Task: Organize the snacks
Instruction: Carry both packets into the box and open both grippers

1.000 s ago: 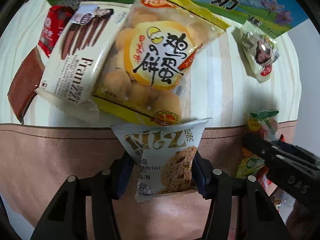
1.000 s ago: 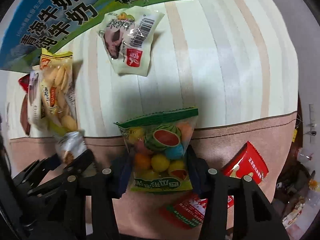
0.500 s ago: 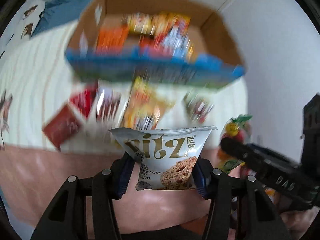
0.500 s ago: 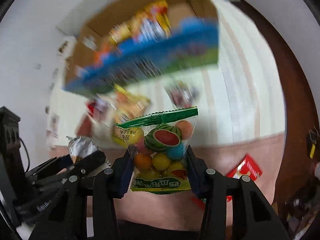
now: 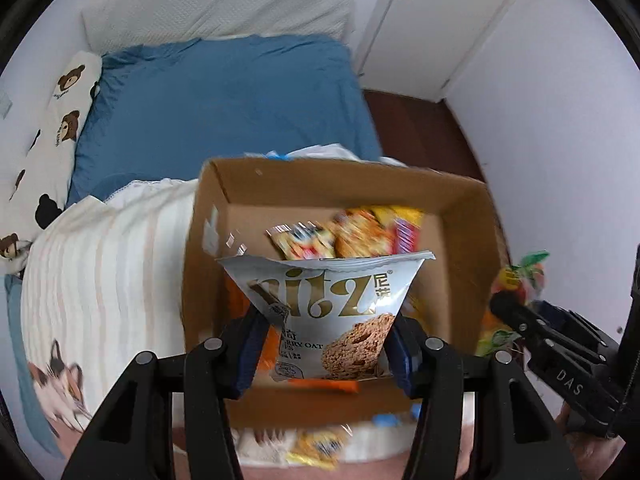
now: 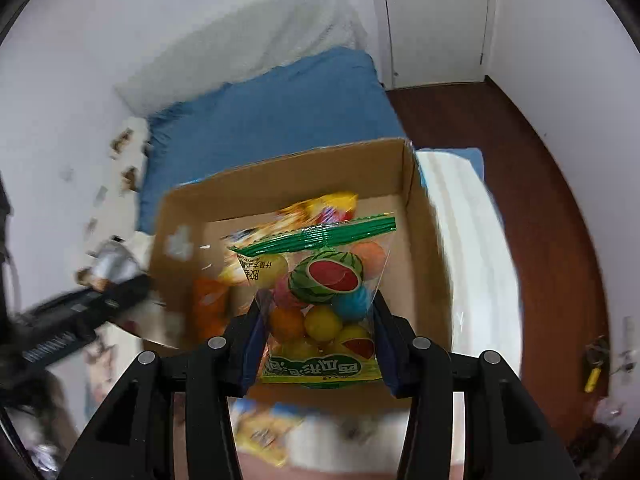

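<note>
My left gripper (image 5: 326,350) is shut on a pale blue Ritz cracker pack (image 5: 328,308), held upright over an open cardboard box (image 5: 464,252). The box holds several bright snack packs (image 5: 360,236). My right gripper (image 6: 318,336) is shut on a clear bag of fruit-shaped gummies (image 6: 324,296) with a green seal, hanging above the same cardboard box (image 6: 420,264). In the left wrist view the right gripper (image 5: 560,360) shows at the right edge with the gummy bag (image 5: 520,284). In the right wrist view the left gripper (image 6: 80,312) shows blurred at the left.
The box rests on a striped cream blanket (image 5: 108,264) over a bed with a blue sheet (image 5: 224,108). A bear-print pillow (image 5: 52,136) lies along the left wall. Loose snack packs (image 5: 316,444) lie blurred in front of the box. Dark wood floor (image 6: 520,152) and a white door (image 6: 436,20) lie right.
Both grippers have risen and swung forward with their packs, from above the loose snacks on the blanket to above the open box. The bed and the room have come into view.
</note>
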The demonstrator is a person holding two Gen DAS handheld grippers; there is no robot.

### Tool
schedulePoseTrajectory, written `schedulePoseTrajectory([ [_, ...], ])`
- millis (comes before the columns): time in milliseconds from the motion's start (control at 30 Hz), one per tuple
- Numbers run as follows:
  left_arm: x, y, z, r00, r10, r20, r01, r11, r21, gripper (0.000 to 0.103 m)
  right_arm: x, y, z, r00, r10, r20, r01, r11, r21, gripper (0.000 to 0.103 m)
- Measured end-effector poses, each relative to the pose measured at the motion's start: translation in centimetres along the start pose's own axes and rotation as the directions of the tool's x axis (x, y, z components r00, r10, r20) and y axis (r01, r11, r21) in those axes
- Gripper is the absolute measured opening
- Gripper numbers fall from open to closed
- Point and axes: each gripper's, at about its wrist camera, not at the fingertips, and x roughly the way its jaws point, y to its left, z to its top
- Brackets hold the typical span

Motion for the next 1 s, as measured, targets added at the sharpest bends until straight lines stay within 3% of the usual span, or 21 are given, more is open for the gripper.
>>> schedulePoseTrajectory([
  [233,8.3,3.1,6.2,0.987,0.058,-0.147,-0.063,0.998,-0.029,0.051,7.5,-1.2,4.4,0.991,-0.082,-0.106,0.082,0.997,-0.001,0.050],
  [400,11.3,3.5,7.3,0.970,0.107,-0.220,-0.109,0.994,0.005,0.051,10.2,-1.3,5.1,0.986,-0.113,-0.121,0.113,0.994,-0.009,0.050],
  [467,12.5,3.5,7.5,0.969,0.090,-0.230,-0.090,0.996,0.013,0.052,11.0,-1.2,5.6,0.983,-0.130,-0.126,0.129,0.991,-0.016,0.051],
  [500,13.0,3.4,7.5,0.968,0.087,-0.236,-0.084,0.996,0.022,0.054,11.6,-1.1,5.8,0.982,-0.130,-0.134,0.130,0.991,-0.013,0.055],
  [533,13.4,3.4,7.5,0.966,0.089,-0.244,-0.086,0.996,0.025,0.057,11.9,-1.1,5.8,0.982,-0.120,-0.144,0.120,0.993,-0.007,0.068],
  [600,13.5,3.3,7.5,0.968,0.078,-0.238,-0.076,0.997,0.018,0.082,12.4,-0.9,5.9,0.983,-0.114,-0.145,0.114,0.993,-0.007,0.087],
  [667,13.6,3.1,7.6,0.969,0.080,-0.233,-0.078,0.997,0.019,0.085,12.6,-0.7,5.8,0.983,-0.107,-0.147,0.107,0.994,-0.010,0.089],
  [733,13.6,2.7,7.6,0.969,0.072,-0.237,-0.067,0.997,0.028,0.094,12.9,-0.7,5.8,0.983,-0.109,-0.151,0.108,0.994,-0.014,0.091],
  [1000,12.3,2.3,7.0,0.978,0.064,-0.197,-0.058,0.998,0.036,0.095,12.0,-0.5,5.0,0.981,-0.115,-0.154,0.113,0.993,-0.021,0.095],
])
